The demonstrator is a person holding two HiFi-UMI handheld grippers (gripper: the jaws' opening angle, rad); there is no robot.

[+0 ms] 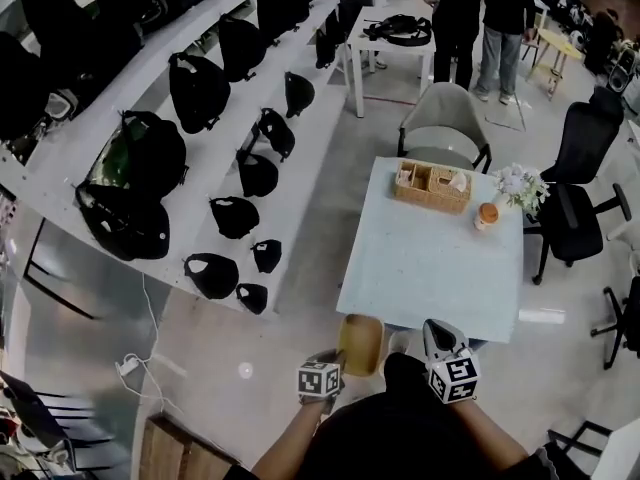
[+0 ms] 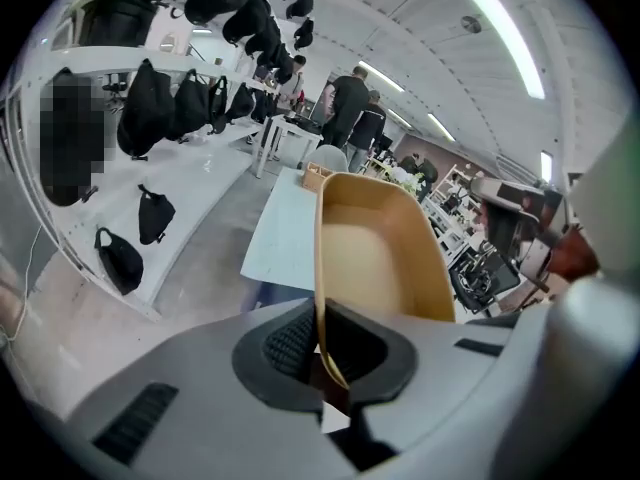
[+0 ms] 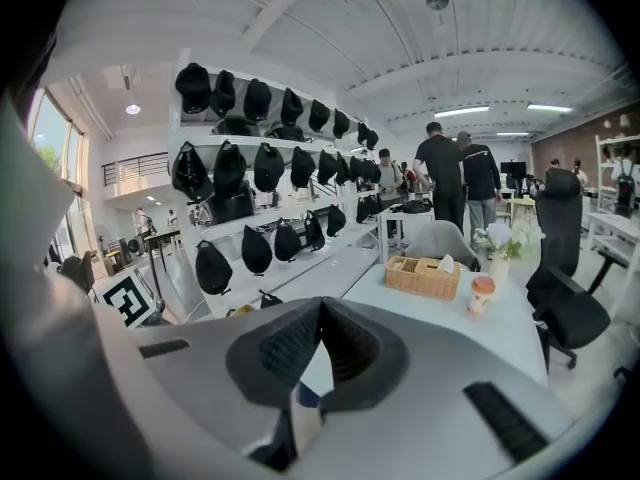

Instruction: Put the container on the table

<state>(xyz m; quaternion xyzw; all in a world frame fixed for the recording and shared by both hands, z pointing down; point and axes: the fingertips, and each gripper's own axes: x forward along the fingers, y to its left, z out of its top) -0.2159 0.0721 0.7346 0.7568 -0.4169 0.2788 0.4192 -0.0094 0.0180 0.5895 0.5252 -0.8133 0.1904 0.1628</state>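
- my left gripper (image 2: 322, 336) is clamped narrow on the near rim of the container (image 2: 380, 258). the thin wall is pinched between the pads, and the tub reaches out ahead of the jaws.
- my right gripper (image 3: 320, 313) has its jaws together with nothing between them. in the head view it hangs just right of the container, not touching it.
- from the head view the container (image 1: 360, 343) is in the air, open side up, with its long axis pointing away from me. its far end is about at the near left corner of the worktop (image 1: 430, 268); i can't tell if it overlaps the edge.
- so i judge the set-down lies forward and a little right, and the left gripper alone carries it there.
- the near half of the worktop looks bare.
- at the far end a basket (image 1: 432, 186), a cup (image 1: 487, 214) and flowers (image 1: 520, 183) stand well apart from that spot.
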